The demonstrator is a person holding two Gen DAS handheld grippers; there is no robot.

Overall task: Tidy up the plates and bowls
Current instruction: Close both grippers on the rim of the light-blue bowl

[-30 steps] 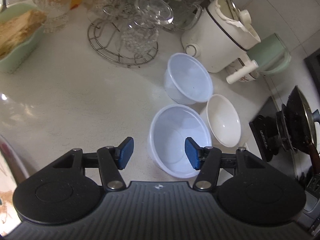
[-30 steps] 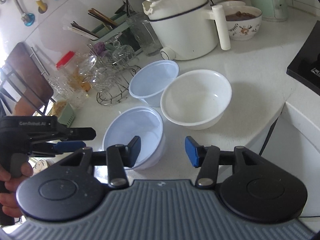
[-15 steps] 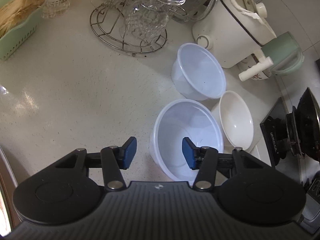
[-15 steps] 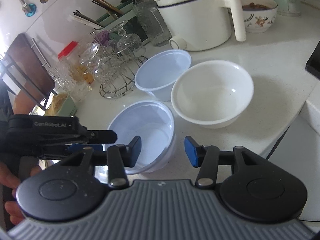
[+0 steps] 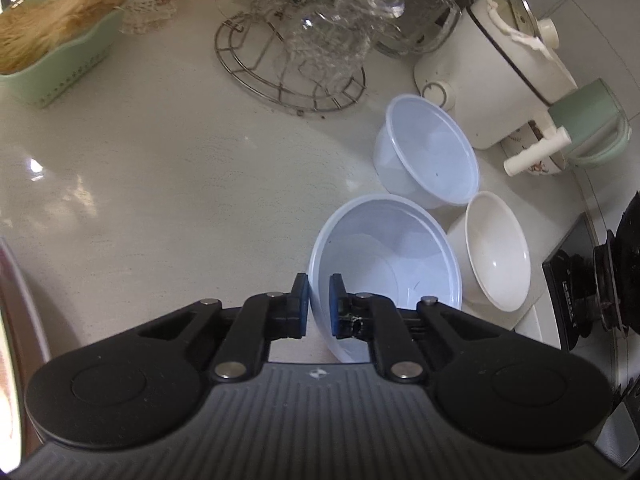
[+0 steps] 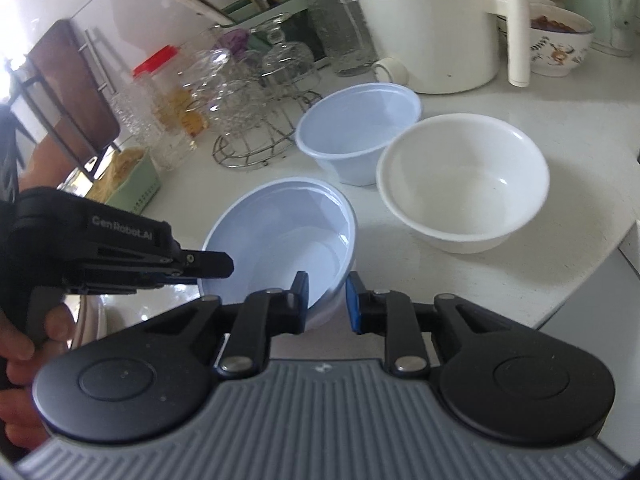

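**Both tongs on the near blue bowl**

Left wrist: my left tongs (image 5: 319,304) pinch the near blue bowl (image 5: 384,256) by its rim; it sits on the bench (image 5: 160,168), just before the white bowl (image 5: 496,248).

Right wrist: my right tongs (image 6: 327,300) are closing across the same bowl's (image 6: 280,236) opposite rim.

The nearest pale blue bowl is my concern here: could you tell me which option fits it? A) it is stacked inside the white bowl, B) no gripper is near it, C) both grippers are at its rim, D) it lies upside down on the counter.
C: the left gripper is shut on the nearest pale blue bowl's rim, and the right gripper is closing, its jaws astride the opposite rim.
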